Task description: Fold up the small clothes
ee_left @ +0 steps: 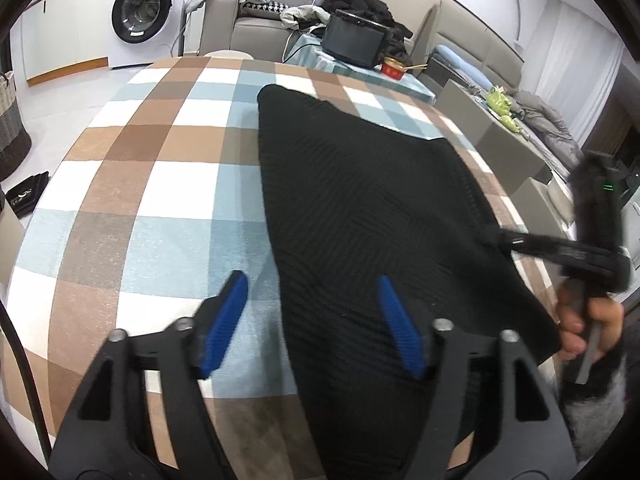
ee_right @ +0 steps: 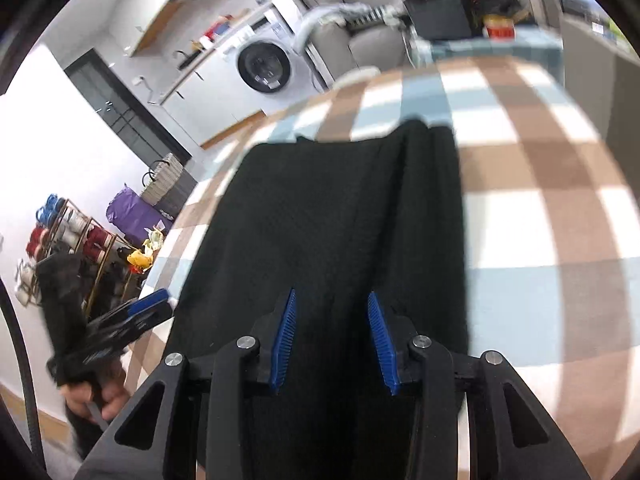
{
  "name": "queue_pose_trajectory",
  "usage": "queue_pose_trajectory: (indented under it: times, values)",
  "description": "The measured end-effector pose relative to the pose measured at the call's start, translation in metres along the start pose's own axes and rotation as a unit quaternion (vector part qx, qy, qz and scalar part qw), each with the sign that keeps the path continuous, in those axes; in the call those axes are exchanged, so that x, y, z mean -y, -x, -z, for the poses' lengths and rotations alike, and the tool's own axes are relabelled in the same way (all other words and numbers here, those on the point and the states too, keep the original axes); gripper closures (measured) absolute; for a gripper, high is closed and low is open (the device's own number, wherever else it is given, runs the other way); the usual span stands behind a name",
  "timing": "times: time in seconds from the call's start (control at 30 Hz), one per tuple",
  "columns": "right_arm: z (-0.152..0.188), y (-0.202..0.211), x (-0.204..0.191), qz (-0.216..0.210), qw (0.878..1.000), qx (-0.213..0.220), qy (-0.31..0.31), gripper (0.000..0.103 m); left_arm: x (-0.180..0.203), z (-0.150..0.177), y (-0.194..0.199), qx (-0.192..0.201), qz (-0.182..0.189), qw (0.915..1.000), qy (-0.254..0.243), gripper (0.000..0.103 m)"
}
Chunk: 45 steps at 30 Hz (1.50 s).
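Observation:
A black knitted garment [ee_left: 372, 216] lies flat on the plaid tablecloth [ee_left: 152, 184]; in the right wrist view it [ee_right: 332, 216] runs away from me, with a folded strip along its right edge. My left gripper [ee_left: 312, 292] is open just above the garment's near left edge, one pad over the cloth, one over the garment. My right gripper [ee_right: 332, 308] is open, hovering over the garment's near end with nothing between its pads. The right gripper also shows in the left wrist view [ee_left: 500, 238] at the garment's right edge, and the left gripper shows in the right wrist view [ee_right: 160, 302].
A washing machine [ee_left: 140, 12] and sofa with clothes [ee_left: 256, 4] stand beyond the table. A second table holds a black box [ee_left: 352, 38] and a red bowl [ee_left: 394, 69]. A shoe rack [ee_right: 76, 240] and purple bag [ee_right: 136, 212] stand on the floor at left.

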State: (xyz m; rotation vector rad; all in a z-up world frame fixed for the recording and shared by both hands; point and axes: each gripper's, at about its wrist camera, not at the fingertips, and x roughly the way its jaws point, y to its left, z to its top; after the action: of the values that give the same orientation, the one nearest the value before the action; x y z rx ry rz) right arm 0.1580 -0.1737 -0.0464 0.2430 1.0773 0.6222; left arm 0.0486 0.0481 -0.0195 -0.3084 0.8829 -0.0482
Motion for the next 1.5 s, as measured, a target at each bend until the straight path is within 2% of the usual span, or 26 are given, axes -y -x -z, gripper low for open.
queue_pose_trajectory:
  times: [0.03,0.07,0.1,0.17,0.2,0.27,0.33,0.37,0.43,0.47,0.53,0.67,0.77,0.83,0.9,0.97,1.1,1.13,1.17,1.2,1.27,1.37,1.43,1.5]
  values:
    - [-0.001,-0.006,0.003,0.001,1.000,-0.011,-0.014,0.076,0.002,0.000,0.001,0.000,0.002,1.0000,-0.002,0.035]
    - [-0.003,-0.012,0.005,0.001,1.000,-0.015,-0.026,0.081,0.004,0.000,0.001,0.000,0.004,1.0000,-0.006,0.035]
    - [-0.006,-0.013,0.005,0.003,1.000,-0.015,-0.026,0.092,0.006,0.000,0.002,0.001,0.005,1.0000,-0.007,0.035]
    - [-0.011,-0.002,-0.007,0.005,1.000,0.007,-0.001,0.096,0.010,0.000,0.004,0.001,0.008,0.9999,-0.013,0.035]
    - [-0.013,0.014,-0.021,0.007,0.999,0.042,0.031,0.096,0.013,0.000,0.005,0.002,0.009,0.9998,-0.017,0.035]
    - [-0.016,0.029,-0.038,0.030,0.995,0.063,0.071,0.096,0.016,-0.001,0.005,0.002,0.013,0.9997,-0.023,0.033]
    - [-0.017,0.031,-0.041,0.060,0.992,0.063,0.088,0.096,0.020,0.000,0.002,0.000,0.022,0.9994,-0.027,0.032]
    - [-0.017,0.024,-0.035,0.091,0.990,0.054,0.090,0.096,0.022,0.001,0.001,-0.001,0.024,0.9993,-0.029,0.032]
    - [-0.013,0.006,-0.018,0.125,0.990,0.024,0.067,0.095,0.027,0.004,-0.003,-0.009,0.024,0.9991,-0.034,0.032]
    - [-0.011,0.000,-0.007,0.124,0.991,0.010,0.045,0.094,0.030,0.007,-0.006,-0.015,0.021,0.9990,-0.037,0.032]
    - [-0.008,0.006,0.007,0.086,0.996,0.014,0.002,0.089,0.032,0.010,-0.008,-0.022,0.020,0.9987,-0.041,0.032]
    - [0.009,0.033,0.018,0.022,0.999,0.011,-0.022,0.082,0.040,0.018,-0.008,-0.026,0.022,0.9979,-0.055,0.032]
    - [0.030,0.043,0.017,-0.028,0.999,-0.013,-0.039,0.076,0.044,0.020,-0.007,-0.027,0.028,0.9973,-0.062,0.031]
    - [0.045,0.045,0.013,-0.045,0.998,-0.029,-0.042,0.073,0.046,0.021,-0.006,-0.028,0.030,0.9970,-0.066,0.031]
    - [0.053,0.041,0.010,-0.046,0.998,-0.037,-0.036,0.073,0.048,0.022,-0.005,-0.028,0.032,0.9968,-0.067,0.031]
    - [0.059,0.042,0.002,-0.026,0.999,-0.037,-0.013,0.090,0.048,0.022,-0.003,-0.027,0.031,0.9968,-0.068,0.031]
    - [0.056,0.061,-0.023,-0.012,0.999,-0.003,0.037,0.092,0.049,0.020,0.007,-0.018,0.035,0.9967,-0.071,0.031]
    - [0.057,0.062,-0.024,0.000,0.999,-0.006,0.040,0.092,0.049,0.020,0.009,-0.016,0.038,0.9966,-0.071,0.031]
    - [0.060,0.058,-0.024,0.029,0.998,-0.017,0.047,0.092,0.050,0.022,0.011,-0.015,0.045,0.9964,-0.070,0.031]
    - [0.063,0.051,-0.020,0.051,0.997,-0.032,0.046,0.091,0.050,0.022,0.013,-0.014,0.050,0.9962,-0.070,0.031]
    - [0.067,0.038,-0.011,0.058,0.996,-0.057,0.032,0.090,0.055,0.025,0.014,-0.019,0.058,0.9953,-0.075,0.031]
    - [0.066,0.051,-0.011,0.039,0.998,-0.045,0.030,0.082,0.062,0.033,0.017,-0.022,0.074,0.9931,-0.088,0.031]
    - [0.068,0.058,-0.012,0.025,0.998,-0.039,0.032,0.067,0.067,0.040,0.019,-0.029,0.089,0.9908,-0.098,0.031]
    - [0.073,0.061,-0.007,0.013,0.998,-0.046,0.029,0.066,0.069,0.051,0.019,-0.038,0.094,0.9885,-0.112,0.031]
